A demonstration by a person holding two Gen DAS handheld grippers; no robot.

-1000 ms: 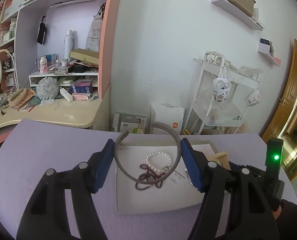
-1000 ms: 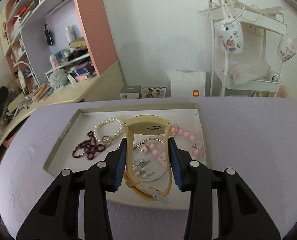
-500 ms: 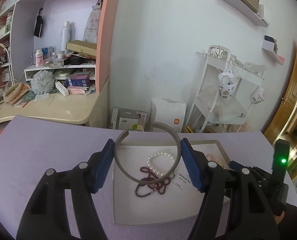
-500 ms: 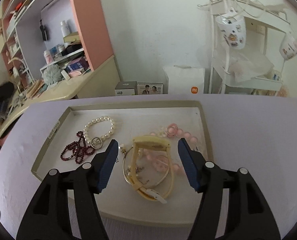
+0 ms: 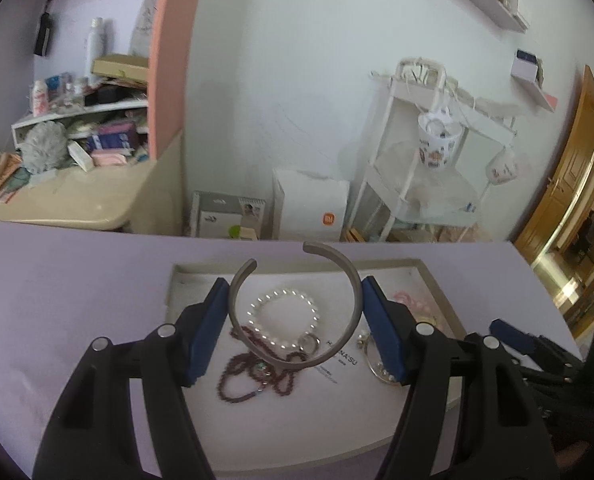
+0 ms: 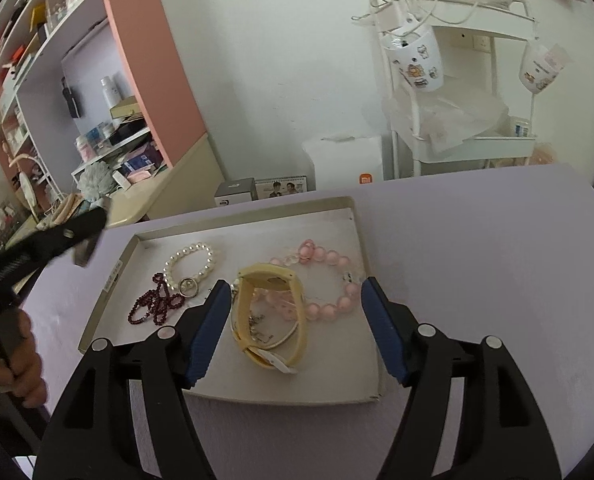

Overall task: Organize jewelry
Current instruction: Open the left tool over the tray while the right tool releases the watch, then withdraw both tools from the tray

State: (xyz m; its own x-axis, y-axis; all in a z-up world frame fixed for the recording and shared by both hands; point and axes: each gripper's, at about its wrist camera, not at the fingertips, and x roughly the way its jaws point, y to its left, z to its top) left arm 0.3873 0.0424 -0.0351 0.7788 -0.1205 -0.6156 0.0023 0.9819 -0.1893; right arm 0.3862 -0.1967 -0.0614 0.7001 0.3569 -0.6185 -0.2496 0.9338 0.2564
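Observation:
My left gripper [image 5: 294, 286] is shut on a grey metal open cuff [image 5: 353, 276] and holds it just above the left part of a shallow white tray [image 5: 393, 265]. Under the cuff lie a pearl bracelet [image 5: 282, 292] and a dark red bead string [image 5: 249, 385]. In the right wrist view my right gripper [image 6: 296, 283] hangs low over the tray [image 6: 249, 216], its jaws opening. A yellow watch-like band [image 6: 301, 320] lies loose in the tray between the pads, on a thin silver bangle [image 6: 285, 336]. A pink bead bracelet [image 6: 333, 260] lies beside it.
The tray sits on a lilac table [image 6: 477, 260]. Behind the table are a cluttered desk and shelves [image 5: 77, 148] on the left, a white box [image 5: 313, 208] and a white rack with hanging cups [image 6: 417, 64]. A person's hand [image 6: 21, 360] shows at the left edge.
My right gripper opened and let go of the yellow band, which now lies in the tray. My left gripper moved forward and down over the tray, still holding the cuff.

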